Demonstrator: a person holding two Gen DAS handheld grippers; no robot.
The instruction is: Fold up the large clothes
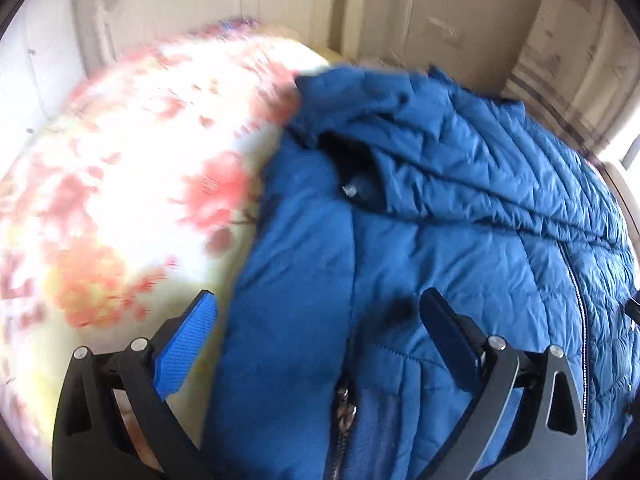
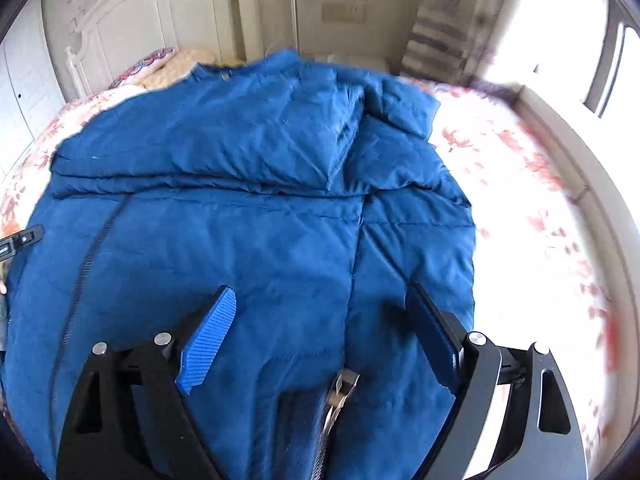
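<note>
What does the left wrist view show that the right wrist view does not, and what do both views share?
Only the left wrist view shows the dark sleeve opening with a metal snap inside it. Only the right wrist view shows the headboard, the pillow and the whole width of the jacket. Both show the blue jacket on the floral bedspread, a zipper, and an open gripper.

A home bedroom: a bed under a pink-flowered sheet fills the room, its carved white headboard at the far end, a patterned pillow just before it, and a bright window beside the bed.
</note>
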